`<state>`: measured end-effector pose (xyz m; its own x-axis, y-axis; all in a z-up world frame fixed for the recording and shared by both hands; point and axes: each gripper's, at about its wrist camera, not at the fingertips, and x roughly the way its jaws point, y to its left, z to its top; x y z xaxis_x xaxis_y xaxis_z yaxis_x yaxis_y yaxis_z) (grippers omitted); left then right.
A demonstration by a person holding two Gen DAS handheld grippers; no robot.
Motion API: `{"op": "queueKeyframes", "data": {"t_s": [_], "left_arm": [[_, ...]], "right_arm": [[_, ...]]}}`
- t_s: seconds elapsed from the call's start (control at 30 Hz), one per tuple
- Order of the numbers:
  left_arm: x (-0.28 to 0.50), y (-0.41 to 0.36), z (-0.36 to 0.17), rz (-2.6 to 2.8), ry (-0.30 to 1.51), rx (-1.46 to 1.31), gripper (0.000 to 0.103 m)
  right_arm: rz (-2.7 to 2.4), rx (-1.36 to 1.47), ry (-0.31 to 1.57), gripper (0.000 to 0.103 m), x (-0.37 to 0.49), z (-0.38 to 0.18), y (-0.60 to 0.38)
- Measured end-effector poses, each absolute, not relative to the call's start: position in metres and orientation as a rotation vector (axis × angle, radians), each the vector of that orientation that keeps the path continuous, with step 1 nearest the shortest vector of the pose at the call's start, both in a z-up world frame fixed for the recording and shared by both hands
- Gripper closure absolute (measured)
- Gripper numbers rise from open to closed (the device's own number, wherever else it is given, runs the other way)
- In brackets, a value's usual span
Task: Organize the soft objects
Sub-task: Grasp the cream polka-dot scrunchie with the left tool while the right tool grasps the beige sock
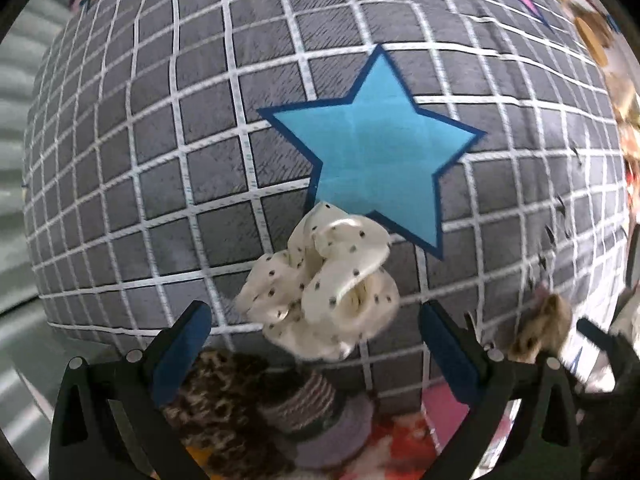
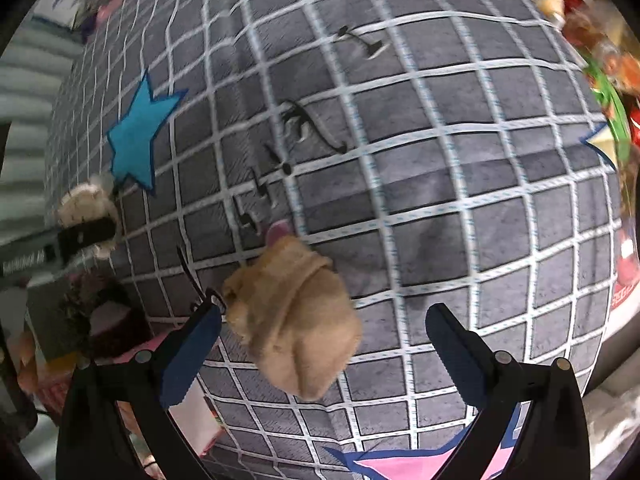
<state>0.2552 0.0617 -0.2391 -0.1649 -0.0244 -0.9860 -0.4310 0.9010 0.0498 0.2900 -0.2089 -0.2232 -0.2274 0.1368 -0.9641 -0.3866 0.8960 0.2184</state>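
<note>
The left gripper [image 1: 316,344] is spread wide, its jaws empty; the white dotted scrunchie [image 1: 324,284] lies on the grey checked bedspread [image 1: 160,160] just ahead, between the fingertips and overlapping the blue star [image 1: 376,148]. The right gripper [image 2: 324,340] is also spread apart, with the tan sock bundle [image 2: 296,320] lying between its fingers, nearer the left one.

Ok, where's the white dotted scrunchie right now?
In the left wrist view, the white dotted scrunchie lies on the grey grid bedsheet, just below the blue star, between the open left tool.
</note>
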Motion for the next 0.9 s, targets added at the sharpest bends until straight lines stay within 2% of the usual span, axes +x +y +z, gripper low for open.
{"op": "queueKeyframes", "data": {"t_s": [0.43,0.53,0.67,0.77,0.83,0.9], "left_arm": [[0.266,0.051,-0.293,0.395,1.730,-0.456,0.000],[0.274,0.054,-0.289,0.395,1.713,-0.450,0.000],[0.247,0.063,-0.277,0.397,1.673,-0.438,0.000],[0.240,0.060,-0.264,0.397,1.704,-0.452,0.000],[0.240,0.062,-0.266,0.407,1.724,-0.474,0.001],[0.238,0.062,-0.264,0.404,1.729,-0.479,0.005]], "right_arm": [[0.400,-0.417,1.727,0.000,0.289,-0.237,-0.194],[0.369,-0.415,1.735,0.000,0.286,-0.239,-0.188],[0.368,-0.421,1.761,0.000,0.286,-0.244,-0.180],[0.371,-0.420,1.759,0.000,0.285,-0.257,-0.166],[0.375,-0.432,1.749,0.007,0.278,-0.261,-0.159],[0.383,-0.430,1.730,0.023,0.272,-0.254,-0.160]]}}
